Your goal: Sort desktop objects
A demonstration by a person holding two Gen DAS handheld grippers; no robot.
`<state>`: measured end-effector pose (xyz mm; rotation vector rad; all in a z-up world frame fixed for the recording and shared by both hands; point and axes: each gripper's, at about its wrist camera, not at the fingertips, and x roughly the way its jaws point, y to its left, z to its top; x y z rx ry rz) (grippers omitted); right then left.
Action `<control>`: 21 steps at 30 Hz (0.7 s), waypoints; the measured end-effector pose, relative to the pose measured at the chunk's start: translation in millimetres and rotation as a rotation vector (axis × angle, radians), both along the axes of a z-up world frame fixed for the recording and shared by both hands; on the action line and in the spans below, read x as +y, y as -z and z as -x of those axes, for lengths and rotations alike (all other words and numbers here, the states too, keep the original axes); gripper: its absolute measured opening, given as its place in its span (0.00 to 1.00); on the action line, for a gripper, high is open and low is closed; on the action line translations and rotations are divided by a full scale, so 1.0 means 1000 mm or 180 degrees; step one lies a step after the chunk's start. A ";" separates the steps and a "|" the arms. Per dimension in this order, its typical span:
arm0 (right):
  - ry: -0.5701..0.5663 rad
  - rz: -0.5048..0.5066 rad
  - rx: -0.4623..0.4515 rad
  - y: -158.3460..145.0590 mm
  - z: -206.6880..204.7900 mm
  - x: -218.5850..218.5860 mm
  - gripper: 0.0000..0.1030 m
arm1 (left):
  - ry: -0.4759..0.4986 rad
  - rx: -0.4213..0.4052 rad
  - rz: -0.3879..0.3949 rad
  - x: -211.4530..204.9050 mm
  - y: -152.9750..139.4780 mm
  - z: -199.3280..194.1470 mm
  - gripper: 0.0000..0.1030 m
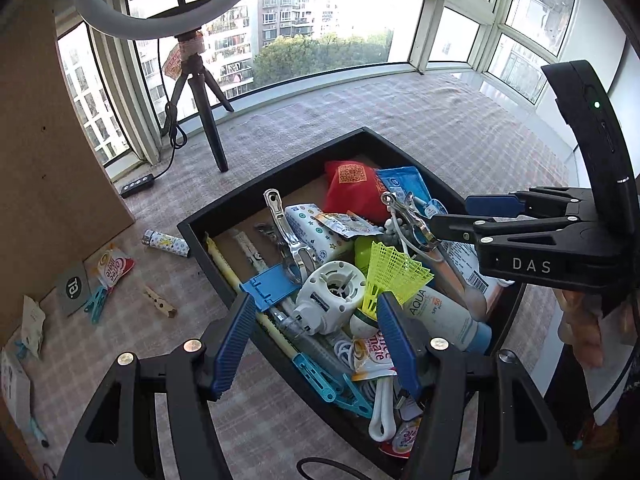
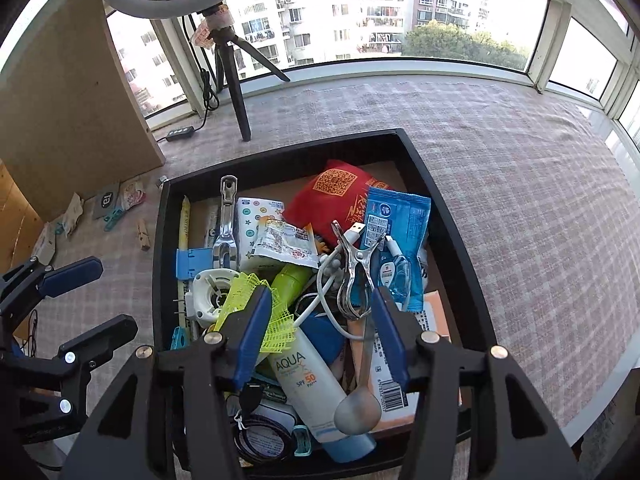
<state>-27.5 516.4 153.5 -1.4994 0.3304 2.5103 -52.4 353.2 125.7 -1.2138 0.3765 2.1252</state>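
1. Tray (image 2: 452, 216), black and shallow, sits on the checked tabletop (image 2: 520, 152); it serves as the landmark here and is heaped with mixed small items.
2. Left claw (image 1: 316, 344) hangs over the tray's near left edge, blue pads spread, nothing between them; below the gap lie a white round plug-in device (image 1: 332, 300) and a blue plastic bracket (image 1: 266, 286).
3. Right claw (image 2: 320, 336) hangs over the tray's near half, pads spread and pinching nothing; in the gap below sit a white AQUA sunscreen bottle (image 2: 308, 384) and a grey spoon (image 2: 358, 408).
4. Inside the tray: a yellow shuttlecock (image 2: 276, 320) just left of the sunscreen bottle, a metal clip (image 2: 354, 276) near the middle with a white USB cable (image 2: 340, 248) looped past it, a red packet (image 2: 336, 196) with a QR code toward the far side, a blue sachet (image 2: 400, 232) right of the red packet.
5. Also in the tray: a silver handled tool (image 2: 226, 224) along the left side, beside a yellow pencil (image 2: 184, 224) lying against the left wall.
6. Outside the tray, to its left on the tabletop: a patterned lighter (image 1: 166, 242) just beside the wall, a wooden clothespin (image 1: 160, 302), a teal clip (image 1: 96, 304), a coffee sachet (image 1: 112, 268).
7. Beyond the tray's far left corner stands a tripod (image 2: 236, 80) carrying a ring light (image 1: 160, 8), by the window.
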 end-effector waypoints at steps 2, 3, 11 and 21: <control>-0.0049 0.0006 0.0021 -0.004 0.000 -0.010 0.50 | -0.0085 0.0023 0.0010 -0.013 -0.004 0.000 0.59; -0.0070 0.0005 0.0033 -0.006 0.000 -0.016 0.50 | -0.0127 0.0027 0.0015 -0.019 -0.006 0.000 0.60; -0.0321 0.0070 0.0178 -0.023 0.001 -0.068 0.53 | -0.0457 0.0136 0.0075 -0.078 -0.015 -0.009 0.62; -0.0708 0.0062 0.0243 -0.023 -0.002 -0.159 0.53 | -0.1019 0.0130 0.0055 -0.164 -0.015 -0.024 0.73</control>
